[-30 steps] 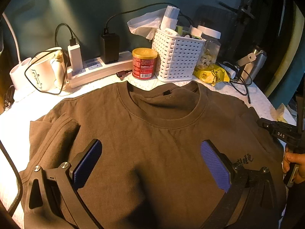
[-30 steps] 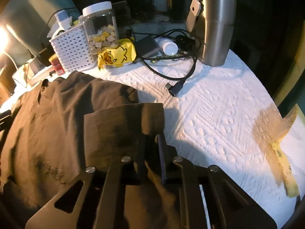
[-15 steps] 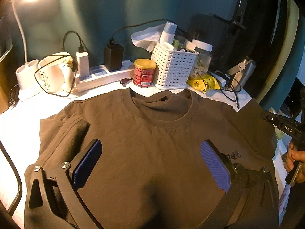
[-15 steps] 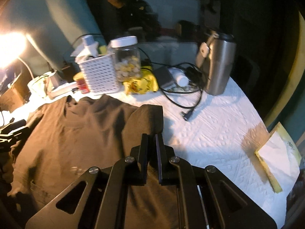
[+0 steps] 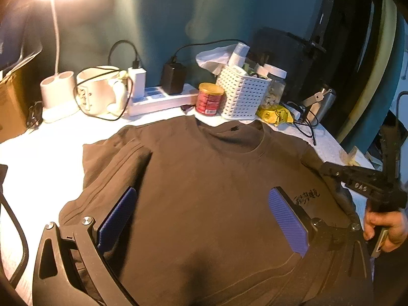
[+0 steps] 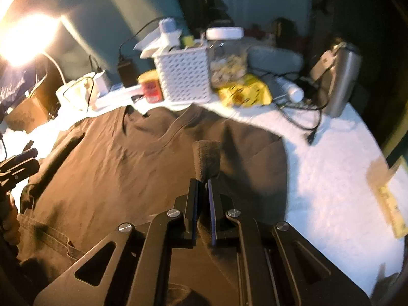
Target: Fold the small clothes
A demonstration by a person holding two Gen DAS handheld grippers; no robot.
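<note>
Pinching the sleeve (image 6: 207,159) of the brown T-shirt (image 5: 216,191), spread chest-up across the bench (image 6: 331,178), the right tongs (image 6: 202,191) lift it toward nine o'clock for folding inward, while the left tongs (image 5: 204,219) hover released above the chest.

- One brown T-shirt (image 5: 204,191)
- One white basket (image 5: 243,97)
- One red can (image 5: 210,99)
- One clear jar (image 6: 227,56)
- One steel flask (image 6: 341,79)
- One power strip (image 5: 163,100)
- Two grippers (image 5: 204,216) (image 6: 202,186)
</note>
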